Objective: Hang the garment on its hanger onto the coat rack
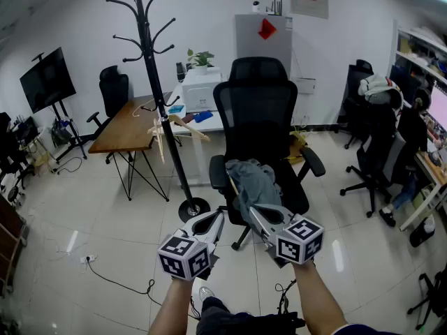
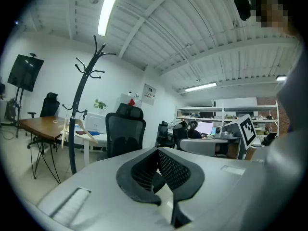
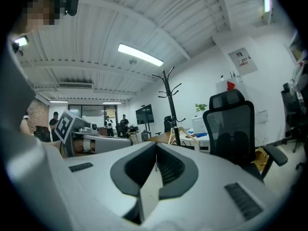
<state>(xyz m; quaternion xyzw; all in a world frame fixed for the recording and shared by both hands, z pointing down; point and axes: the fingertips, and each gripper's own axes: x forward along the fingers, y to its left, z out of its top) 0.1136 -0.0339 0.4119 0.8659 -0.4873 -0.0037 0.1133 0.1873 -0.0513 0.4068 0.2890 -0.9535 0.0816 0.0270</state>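
Right gripper (image 3: 155, 152): jaws pressed together, nothing between. Left gripper (image 2: 157, 150): jaws together, empty too. Both side by side, low, just before black office chair (image 1: 258, 110). Grey garment (image 1: 250, 179) heaped on chair seat, near right gripper's tips; contact unclear. Wooden hanger (image 1: 176, 123) at coat rack (image 1: 144, 37) pole, left of chair.

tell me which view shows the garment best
Head view: the grey garment lies in plain sight on the chair seat. Both gripper views show only the chair's back; the seat is hidden there.
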